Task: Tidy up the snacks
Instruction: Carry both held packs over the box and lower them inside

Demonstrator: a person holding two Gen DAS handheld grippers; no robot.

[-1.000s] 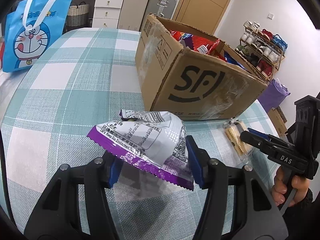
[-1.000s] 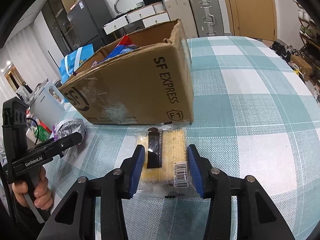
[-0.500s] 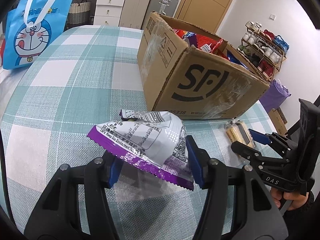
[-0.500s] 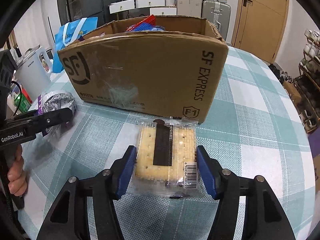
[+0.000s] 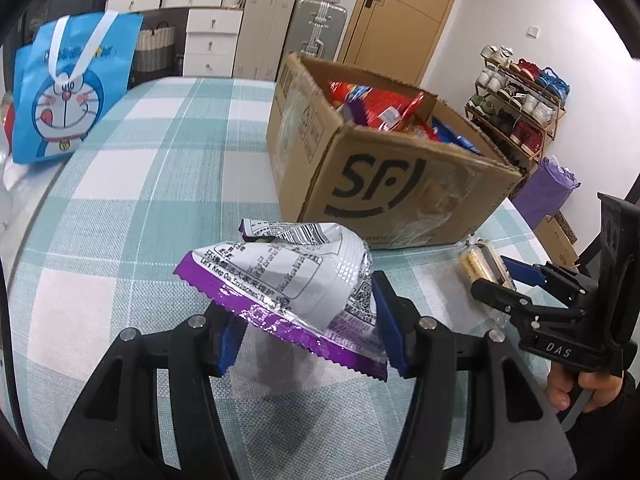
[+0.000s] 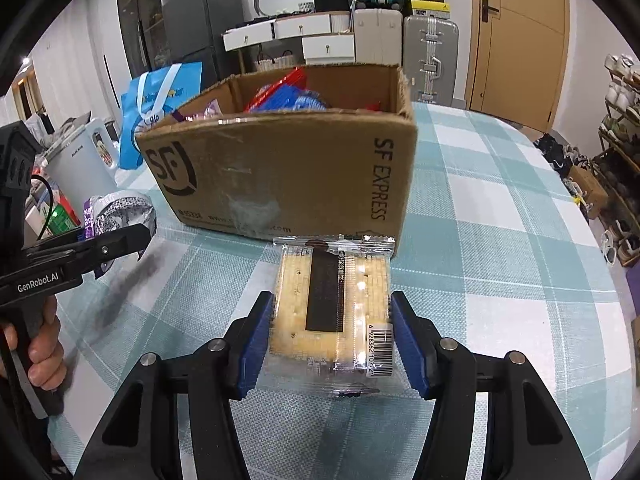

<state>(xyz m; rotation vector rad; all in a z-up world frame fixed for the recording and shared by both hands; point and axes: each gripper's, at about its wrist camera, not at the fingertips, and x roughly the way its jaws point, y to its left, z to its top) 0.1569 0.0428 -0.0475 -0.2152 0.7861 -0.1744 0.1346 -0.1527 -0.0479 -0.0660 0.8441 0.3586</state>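
Left wrist view shows a table under a teal-and-white checked cloth, in a room with a wooden door, white drawers, two suitcases and a shoe rack. One open cardboard box stuffed with snacks, one blue cartoon bag by the table's edge. Two snacks are out of the box: the left gripper is clamped on a crumpled purple-and-silver snack bag held above the cloth, and the right gripper pinches a clear cracker pack in front of the box, its jaws having just widened a bit.
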